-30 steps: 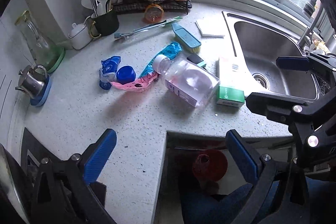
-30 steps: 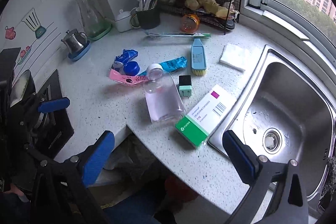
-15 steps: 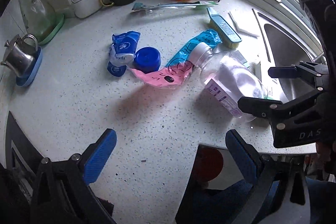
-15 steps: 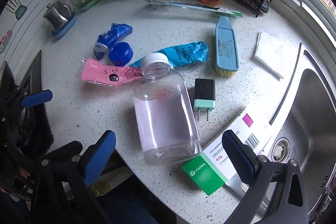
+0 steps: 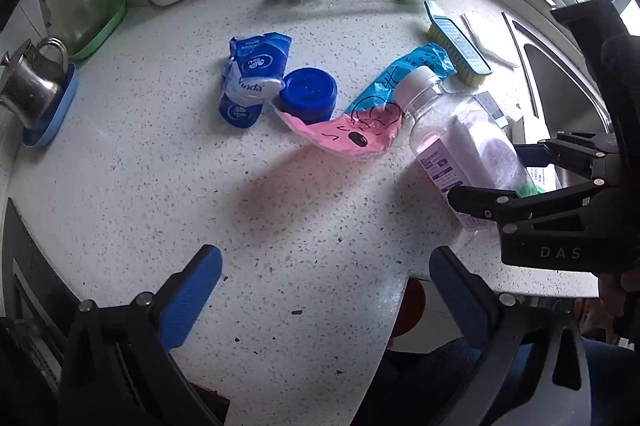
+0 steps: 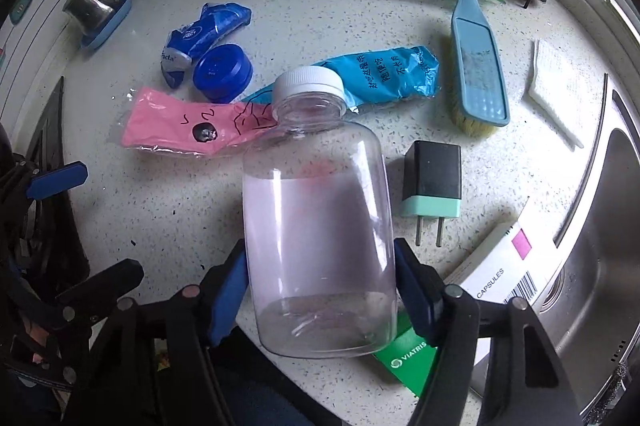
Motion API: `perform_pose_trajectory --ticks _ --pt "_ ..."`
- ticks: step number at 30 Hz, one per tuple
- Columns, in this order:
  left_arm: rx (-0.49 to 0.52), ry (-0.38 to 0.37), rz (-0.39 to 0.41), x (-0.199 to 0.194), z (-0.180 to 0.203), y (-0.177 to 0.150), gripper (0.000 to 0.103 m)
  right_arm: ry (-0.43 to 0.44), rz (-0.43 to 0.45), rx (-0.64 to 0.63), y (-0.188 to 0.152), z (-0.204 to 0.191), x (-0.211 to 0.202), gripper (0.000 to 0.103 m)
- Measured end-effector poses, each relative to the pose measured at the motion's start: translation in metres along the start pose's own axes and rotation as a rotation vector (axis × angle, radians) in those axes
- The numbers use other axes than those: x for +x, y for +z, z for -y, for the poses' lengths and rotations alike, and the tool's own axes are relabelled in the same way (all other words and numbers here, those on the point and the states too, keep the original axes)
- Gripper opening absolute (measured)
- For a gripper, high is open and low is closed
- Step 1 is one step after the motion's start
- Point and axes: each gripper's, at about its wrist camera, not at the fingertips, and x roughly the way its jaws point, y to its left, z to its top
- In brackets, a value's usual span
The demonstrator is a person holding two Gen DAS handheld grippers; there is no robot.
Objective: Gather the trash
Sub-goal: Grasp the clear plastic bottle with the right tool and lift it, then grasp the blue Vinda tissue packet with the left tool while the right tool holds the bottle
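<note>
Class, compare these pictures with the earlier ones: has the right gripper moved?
Yes. The right gripper has come down toward the counter, its jaws closing either side of the clear bottle, which lies as before beside the charger.

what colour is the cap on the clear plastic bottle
White. The cap on the clear plastic bottle shows best in the right wrist view.

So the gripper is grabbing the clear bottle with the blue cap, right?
Not quite: the clear bottle has a white cap, not a blue one. The right wrist view shows it. The blue lid lies loose on the counter nearby. The right gripper has just been closing, the bottle between its pads.
</note>
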Motion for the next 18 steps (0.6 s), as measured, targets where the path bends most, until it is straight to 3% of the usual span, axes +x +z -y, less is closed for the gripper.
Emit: perform_pose_trajectory --ticks 4,8,18 --pt "0.000 -0.002 -0.001 0.000 -0.001 -0.001 0.103 0.008 -0.024 0.035 0.002 0.000 0.011 0.067" --pt "-0.008 -0.004 -0.001 -0.004 -0.004 -0.001 0.103 0.020 0.012 0.050 0.004 0.002 0.007 0.065" --pt "0.004 0.001 0.078 -0.038 -0.023 0.032 0.103 0.053 0.116 0.125 -0.007 0.021 -0.040 0.065"
